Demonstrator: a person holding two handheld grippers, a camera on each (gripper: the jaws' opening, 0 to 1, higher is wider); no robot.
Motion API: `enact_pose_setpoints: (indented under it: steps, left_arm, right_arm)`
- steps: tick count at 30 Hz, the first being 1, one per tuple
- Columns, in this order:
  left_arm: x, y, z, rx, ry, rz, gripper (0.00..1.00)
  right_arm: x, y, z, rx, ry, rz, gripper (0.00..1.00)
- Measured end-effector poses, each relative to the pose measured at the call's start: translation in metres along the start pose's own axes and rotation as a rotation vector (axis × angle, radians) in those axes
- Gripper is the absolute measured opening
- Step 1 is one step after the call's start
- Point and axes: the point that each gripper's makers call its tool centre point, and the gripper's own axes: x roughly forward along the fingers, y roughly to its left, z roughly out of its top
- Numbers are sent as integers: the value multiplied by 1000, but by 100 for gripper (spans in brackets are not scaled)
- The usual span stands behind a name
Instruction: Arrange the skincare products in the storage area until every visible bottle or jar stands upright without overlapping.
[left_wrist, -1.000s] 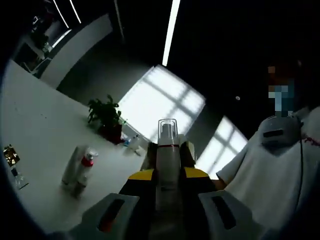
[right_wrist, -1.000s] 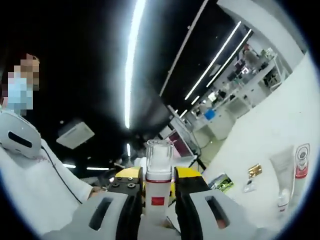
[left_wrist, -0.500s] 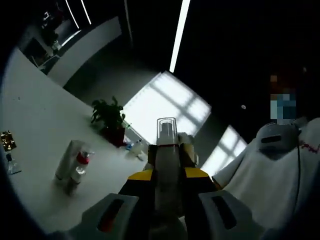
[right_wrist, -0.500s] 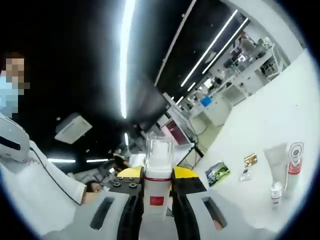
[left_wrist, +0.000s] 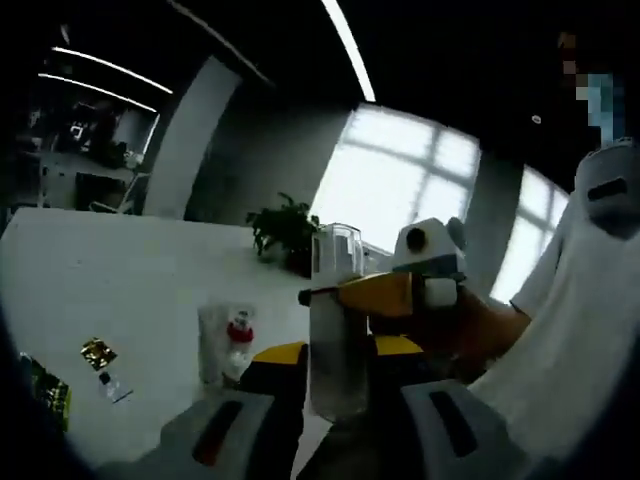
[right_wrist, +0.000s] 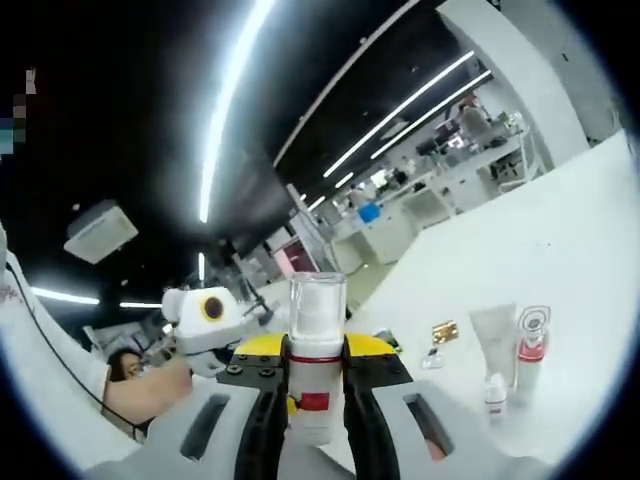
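A white pump bottle (left_wrist: 335, 330) with a clear cap stands upright between my left gripper's (left_wrist: 335, 375) jaws, which are shut on it. The right gripper's yellow jaw (left_wrist: 365, 292) reaches that bottle from the right. In the right gripper view, a white bottle (right_wrist: 316, 385) with a clear cap, red band and red label sits in my right gripper (right_wrist: 316, 400), shut on it. The left gripper (right_wrist: 205, 312) shows at the left. On the white table stand a white tube (right_wrist: 492, 335), a red-capped bottle (right_wrist: 530, 350) and a small bottle (right_wrist: 495, 392). The tube (left_wrist: 212, 340) and red-capped bottle (left_wrist: 238, 335) also stand there.
A gold sachet (left_wrist: 97, 352), a clear sachet (left_wrist: 112, 385) and a green packet (left_wrist: 45, 385) lie on the table (left_wrist: 110, 290). A potted plant (left_wrist: 285, 230) stands at its far edge. A person's hand (left_wrist: 470, 325) and white sleeve (left_wrist: 580, 300) are at the right.
Both views have swung round. The right gripper, behind the bottle before, now shows to its right in the left gripper view. The left gripper has come into the right gripper view.
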Motion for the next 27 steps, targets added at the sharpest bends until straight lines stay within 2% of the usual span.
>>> enact_pose_setpoints:
  steps: [1, 3, 5, 9, 11, 14, 15, 18, 20, 27]
  left_arm:
    - [-1, 1, 2, 51, 2, 38, 27]
    - [-1, 2, 2, 84, 12, 88, 27]
    - [-2, 5, -2, 114, 41, 148, 26]
    - [-3, 12, -14, 234, 124, 265, 28]
    - [-3, 15, -17, 266, 145, 309, 28]
    - [-3, 22, -11, 289, 115, 387, 30]
    - [-5, 26, -7, 283, 99, 432, 30]
    - [-10, 34, -2, 289, 89, 482, 28]
    - [-12, 39, 1, 323, 95, 521, 28]
    - [-16, 46, 0, 343, 102, 568, 27]
  right_arm:
    - [1, -2, 0, 1, -6, -12, 19]
    - [3, -4, 1, 3, -15, -29, 19]
    - [6, -4, 1, -7, -20, -43, 19]
    - [13, 1, -1, -34, -27, -65, 19]
    - [18, 4, -1, -41, -40, -74, 19]
    - [25, 7, 0, -61, -60, -96, 19]
    - [27, 8, 0, -84, -66, -111, 19]
    - [30, 11, 0, -94, -80, -131, 19]
    - [31, 11, 3, -120, -92, -152, 19]
    - [36, 13, 2, -152, -103, -180, 19]
